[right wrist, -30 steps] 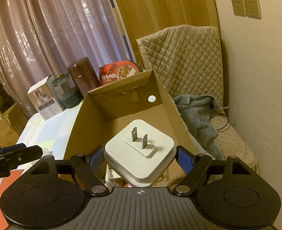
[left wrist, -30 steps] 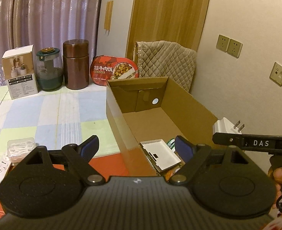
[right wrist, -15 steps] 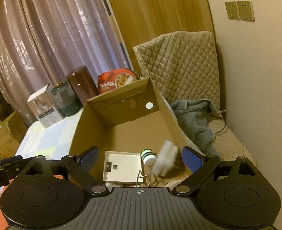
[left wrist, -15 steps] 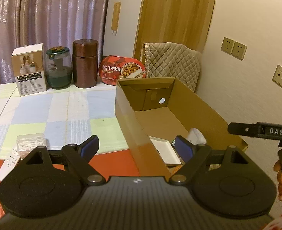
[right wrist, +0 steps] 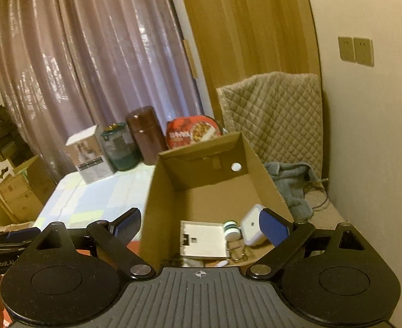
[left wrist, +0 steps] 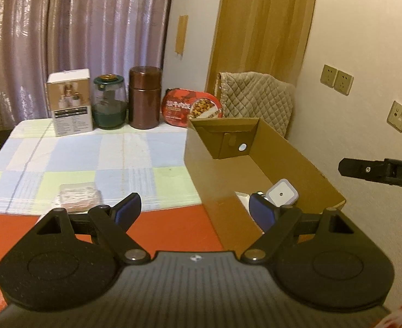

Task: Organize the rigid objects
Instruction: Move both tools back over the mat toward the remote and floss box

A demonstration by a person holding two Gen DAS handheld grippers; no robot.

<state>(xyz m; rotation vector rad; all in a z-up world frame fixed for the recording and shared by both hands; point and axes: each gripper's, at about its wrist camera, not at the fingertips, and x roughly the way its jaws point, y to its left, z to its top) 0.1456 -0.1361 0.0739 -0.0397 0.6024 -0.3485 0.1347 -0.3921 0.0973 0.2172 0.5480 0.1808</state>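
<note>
An open cardboard box (right wrist: 263, 172) (left wrist: 304, 164) stands at the table's right end. In its near part lie a white plug adapter (right wrist: 251, 225) (left wrist: 281, 195), a white flat tray (right wrist: 202, 239) and a small green-and-white roll (right wrist: 232, 229). My right gripper (right wrist: 201, 225) hovers open above the box's near end, with nothing between its blue pads; in the left wrist view it (left wrist: 378, 170) shows at the right edge. My left gripper (left wrist: 195, 211) is open and empty over the red mat, level with the box's near left wall. A clear box of cotton swabs (left wrist: 78, 195) lies on the checked cloth.
At the table's back stand a white carton (left wrist: 69, 102), a green-based glass jar (left wrist: 109, 102), a brown canister (left wrist: 145, 97) and a red meal tub (left wrist: 191, 108). A quilted chair (right wrist: 272, 114) with grey cloth (right wrist: 293, 183) is beyond the box, by the wall.
My right gripper opened and let go of the white plug adapter, which dropped into the box. Both grippers then drew back and up, so box and table look farther away.
</note>
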